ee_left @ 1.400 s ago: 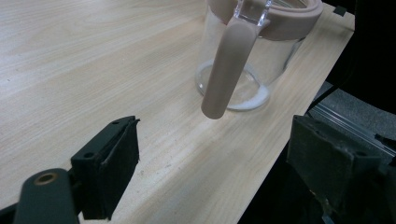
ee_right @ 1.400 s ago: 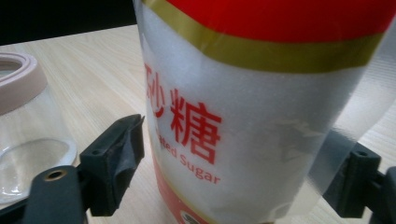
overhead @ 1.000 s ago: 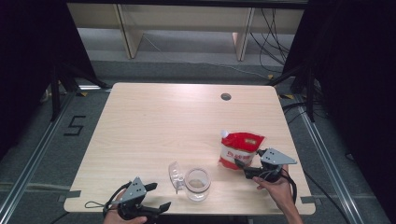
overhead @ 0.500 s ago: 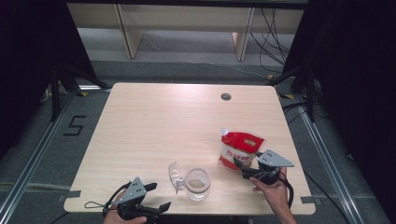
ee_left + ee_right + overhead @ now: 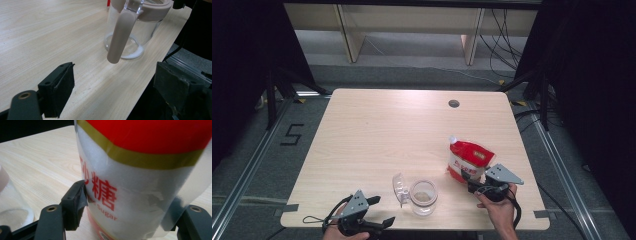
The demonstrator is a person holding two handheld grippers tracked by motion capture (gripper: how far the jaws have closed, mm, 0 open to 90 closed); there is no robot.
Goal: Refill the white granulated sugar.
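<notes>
Sugar bag (image 5: 469, 160) standing upright near the desk's (image 5: 377, 135) right front corner, white crystals visible behind its red band. The right gripper (image 5: 130, 220) has slid in from the right since a second ago; its jaws have just been closing and now bracket the bag's lower body, the left pad at the film, though a firm clamp cannot be confirmed. To the bag's left stands the glass jar (image 5: 423, 196), lid open, a little sugar inside. The left gripper (image 5: 377, 227), jaws released, rests nearby. Pouring looks imminent.
</notes>
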